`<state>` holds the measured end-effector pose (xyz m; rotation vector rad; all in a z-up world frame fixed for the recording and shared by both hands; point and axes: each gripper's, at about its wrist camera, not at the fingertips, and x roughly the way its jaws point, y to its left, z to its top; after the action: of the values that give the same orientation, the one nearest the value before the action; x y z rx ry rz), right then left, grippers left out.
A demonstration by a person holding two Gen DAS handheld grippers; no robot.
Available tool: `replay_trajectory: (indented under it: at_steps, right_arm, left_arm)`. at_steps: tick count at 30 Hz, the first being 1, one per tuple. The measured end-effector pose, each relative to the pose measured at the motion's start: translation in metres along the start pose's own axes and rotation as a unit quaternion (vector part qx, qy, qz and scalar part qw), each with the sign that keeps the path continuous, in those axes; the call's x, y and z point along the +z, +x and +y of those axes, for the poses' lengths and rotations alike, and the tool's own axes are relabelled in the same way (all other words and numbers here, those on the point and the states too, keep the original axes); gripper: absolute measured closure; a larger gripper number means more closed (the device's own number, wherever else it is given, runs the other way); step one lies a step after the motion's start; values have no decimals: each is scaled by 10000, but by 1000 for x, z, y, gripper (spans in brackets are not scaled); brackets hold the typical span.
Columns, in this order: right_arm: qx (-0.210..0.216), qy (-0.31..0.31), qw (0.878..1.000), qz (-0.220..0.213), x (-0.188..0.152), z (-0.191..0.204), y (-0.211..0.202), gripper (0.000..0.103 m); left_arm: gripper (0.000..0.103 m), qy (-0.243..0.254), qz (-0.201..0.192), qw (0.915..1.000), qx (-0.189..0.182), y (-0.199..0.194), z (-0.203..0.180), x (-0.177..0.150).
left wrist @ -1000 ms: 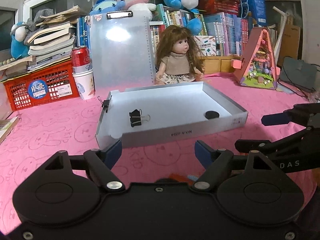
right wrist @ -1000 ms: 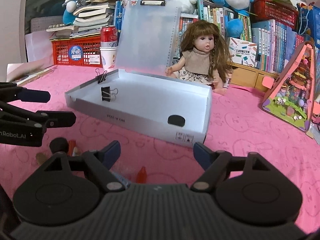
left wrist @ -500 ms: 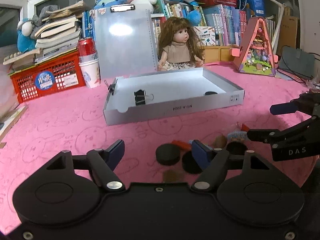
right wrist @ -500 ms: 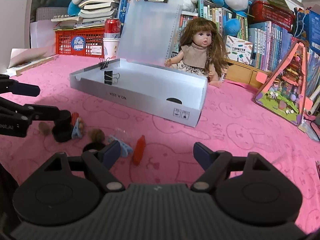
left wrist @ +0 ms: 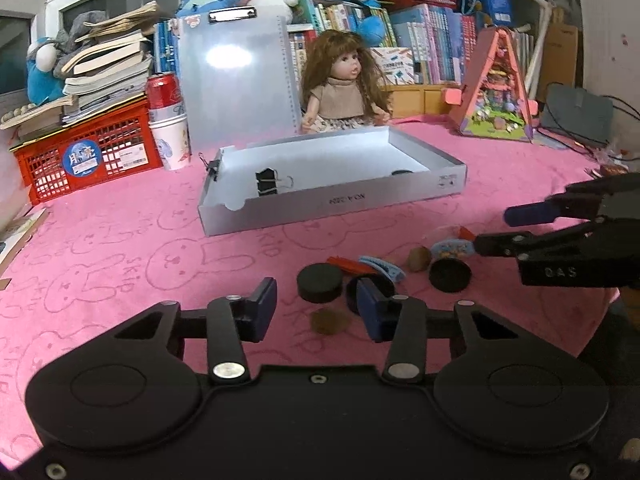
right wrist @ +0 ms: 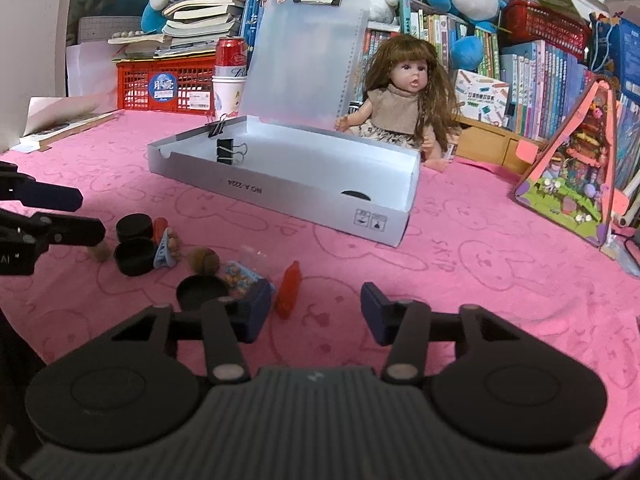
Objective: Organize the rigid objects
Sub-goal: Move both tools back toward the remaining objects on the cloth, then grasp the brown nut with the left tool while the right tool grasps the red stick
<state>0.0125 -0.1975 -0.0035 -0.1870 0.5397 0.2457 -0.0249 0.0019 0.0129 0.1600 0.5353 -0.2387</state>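
Note:
A pile of small rigid objects lies on the pink cloth: black discs (left wrist: 320, 287), a brown nut (left wrist: 330, 321), a blue clip (left wrist: 382, 266), a red bottle (right wrist: 289, 290) and a small bag (right wrist: 240, 274). Behind it is the shallow white box (left wrist: 332, 202), holding a black binder clip (left wrist: 267, 185) and a black disc (right wrist: 355, 195). My left gripper (left wrist: 318, 312) hovers low over the pile, its jaws closing with the nut between them, untouched. My right gripper (right wrist: 316, 313) is closing too, with the red bottle just ahead of its left finger and no pad pressing on anything.
A second binder clip (left wrist: 212, 168) is clipped on the box's left rim. Behind the box stand a translucent clipboard (left wrist: 236, 80), a doll (left wrist: 340, 88), a red crate (left wrist: 84, 152) under books, a can on paper cups (left wrist: 166, 120) and a toy house (left wrist: 496, 92).
Both grippers have drawn back from the box, bringing the pile into view beneath them. Both pairs of jaws have narrowed from wide open.

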Motion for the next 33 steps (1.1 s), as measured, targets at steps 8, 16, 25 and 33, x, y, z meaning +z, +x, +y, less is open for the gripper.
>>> replay_trajectory:
  at_steps: [8,16,25,33]
  right_arm:
    - [50,-39,10000,11,-2,6,6,66]
    - [-269,-56,9996,54,0,1,10,68]
    - [-345,-195,9990,190,-2,-15,3,67]
    - [-970,-33,9947,353,-2,-29,4,64]
  left_arm:
    - [74,-52,275,9996,-7,12,-1,-8]
    - [81,-37,261,9996,-62,16,-2,-9]
    - [81,-53,222,9997,86,16,4,-6]
    - [81,-136,190,9995,218,19,13,-3]
